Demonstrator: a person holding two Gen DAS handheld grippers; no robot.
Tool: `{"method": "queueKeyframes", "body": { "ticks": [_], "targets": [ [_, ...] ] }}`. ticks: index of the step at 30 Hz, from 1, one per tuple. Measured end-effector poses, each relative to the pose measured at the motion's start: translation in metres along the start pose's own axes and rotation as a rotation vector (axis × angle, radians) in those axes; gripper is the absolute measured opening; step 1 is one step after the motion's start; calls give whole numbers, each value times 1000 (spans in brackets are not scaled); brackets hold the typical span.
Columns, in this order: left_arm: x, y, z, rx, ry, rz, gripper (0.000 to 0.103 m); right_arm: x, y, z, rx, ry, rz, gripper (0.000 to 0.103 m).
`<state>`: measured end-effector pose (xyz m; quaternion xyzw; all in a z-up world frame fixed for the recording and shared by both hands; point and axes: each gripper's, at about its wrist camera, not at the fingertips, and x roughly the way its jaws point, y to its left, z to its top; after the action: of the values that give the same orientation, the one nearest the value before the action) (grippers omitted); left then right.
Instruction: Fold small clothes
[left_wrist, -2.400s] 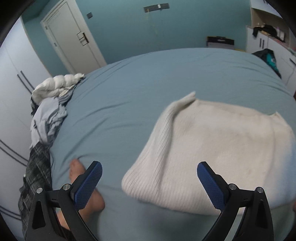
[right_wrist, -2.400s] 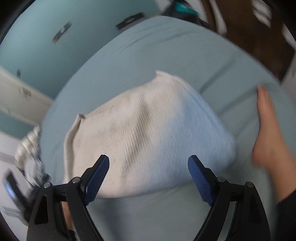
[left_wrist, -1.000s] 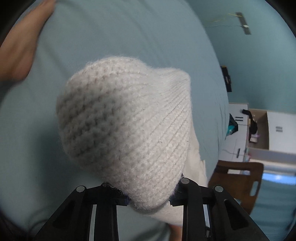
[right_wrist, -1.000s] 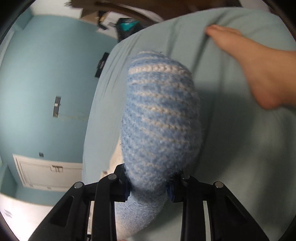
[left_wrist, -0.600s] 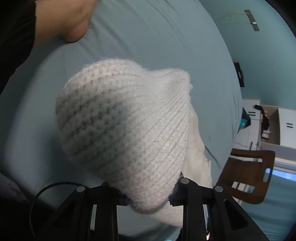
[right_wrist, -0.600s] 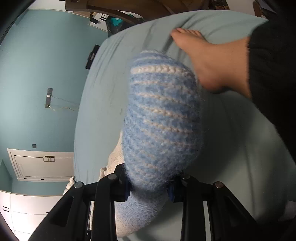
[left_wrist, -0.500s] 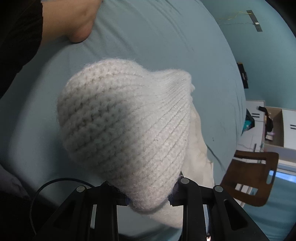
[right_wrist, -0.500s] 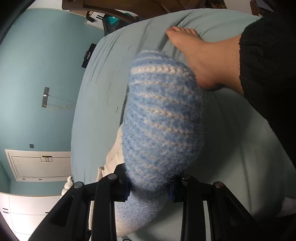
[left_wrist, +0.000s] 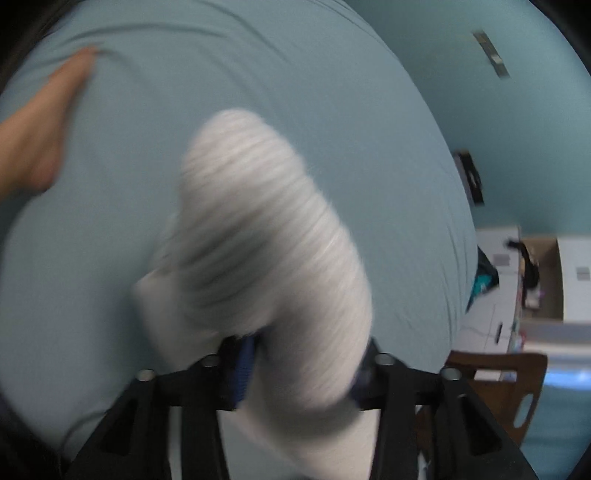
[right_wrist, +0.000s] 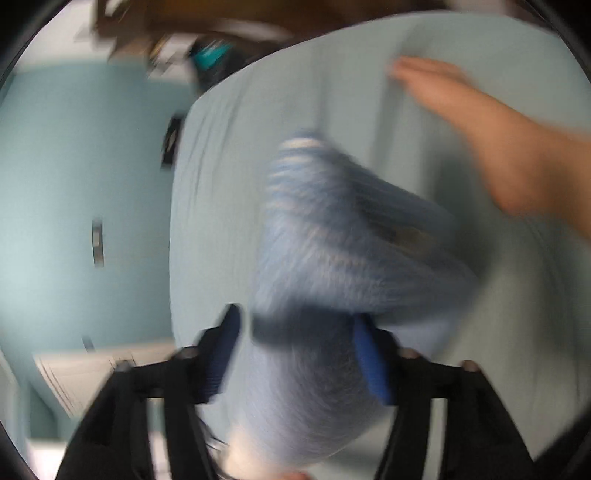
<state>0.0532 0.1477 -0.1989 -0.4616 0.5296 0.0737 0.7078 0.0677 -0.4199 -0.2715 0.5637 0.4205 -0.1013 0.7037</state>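
A knit sweater, white on one side (left_wrist: 269, 258) and blue with white stripes on the other (right_wrist: 332, 251), hangs bunched between my two grippers above the light blue bed (left_wrist: 332, 110). In the left wrist view my left gripper (left_wrist: 301, 363) has its jaws parted a little around the white knit. In the right wrist view my right gripper (right_wrist: 303, 350) has its jaws parted wider, with the blue striped knit lying between them. Both views are blurred by motion.
A bare foot (left_wrist: 40, 147) rests on the bed at the left; it also shows in the right wrist view (right_wrist: 498, 129) at the upper right. A wooden chair (left_wrist: 506, 384) and white cabinets (left_wrist: 535, 280) stand beside the bed. A door (right_wrist: 92, 376) is on the teal wall.
Both grippers were clamped tight on the sweater half a second ago; now their jaws have spread apart and the knit has slumped lower. Both views have swung and blurred.
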Motion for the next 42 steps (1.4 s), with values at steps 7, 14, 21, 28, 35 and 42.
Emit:
{"method": "queueKeyframes", "body": {
  "ticks": [7, 14, 21, 28, 35, 42],
  "targets": [
    [67, -49, -3, 456, -9, 148, 71, 73, -1, 16, -261, 36, -161, 74],
    [116, -76, -60, 974, -92, 427, 80, 141, 26, -45, -816, -13, -486, 103],
    [45, -107, -58, 1118, -403, 528, 81, 118, 41, -89, -1100, -267, -521, 102],
    [-58, -102, -6, 1090, -487, 353, 103, 89, 73, -82, -1150, -488, -452, 102],
    [16, -64, -7, 1073, -140, 200, 103, 89, 12, -27, -847, -269, -410, 102],
    [122, -33, -36, 1087, -136, 541, 103, 110, -11, -32, -806, -183, -471, 102]
  ]
}}
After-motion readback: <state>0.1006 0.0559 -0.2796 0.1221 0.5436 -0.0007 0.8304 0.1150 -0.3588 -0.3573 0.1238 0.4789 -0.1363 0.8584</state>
